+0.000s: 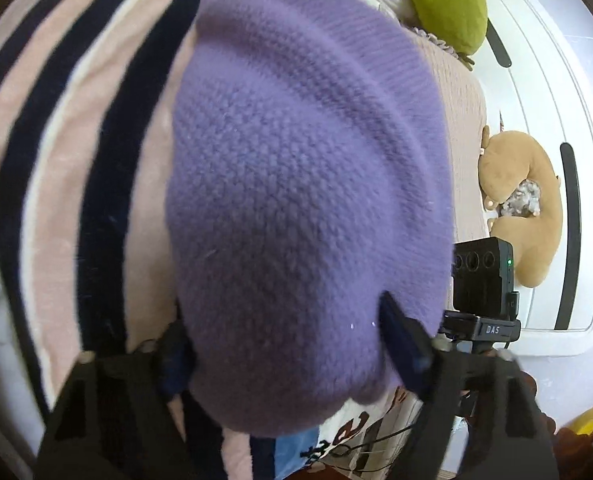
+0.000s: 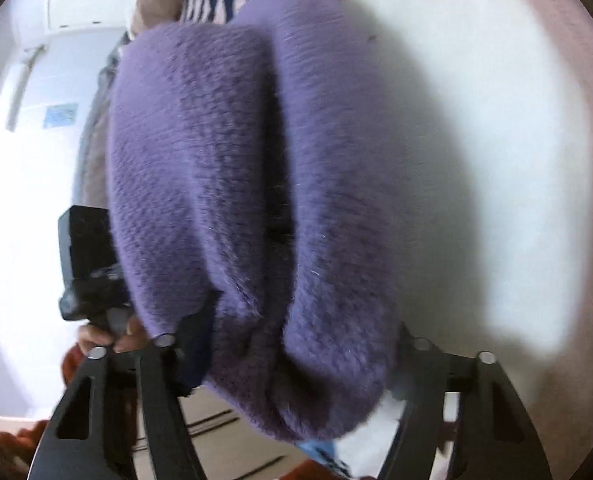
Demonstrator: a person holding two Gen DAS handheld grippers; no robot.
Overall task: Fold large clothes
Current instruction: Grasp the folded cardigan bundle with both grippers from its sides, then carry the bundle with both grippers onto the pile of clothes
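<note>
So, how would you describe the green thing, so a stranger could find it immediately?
Start from the white cabinet on the right of the left wrist view. At the bed's far corner, the green plush cushion lies above the tan plush toy; it alone is lime green.

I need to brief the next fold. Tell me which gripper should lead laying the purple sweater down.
Neither clearly, by my judgement: the left gripper and right gripper both have purple sweater bunched between their fingers, so both should lower together onto the striped bedding.

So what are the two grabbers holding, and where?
Both hold the purple knit sweater: the left gripper and right gripper each clamp a bunched edge of it.
</note>
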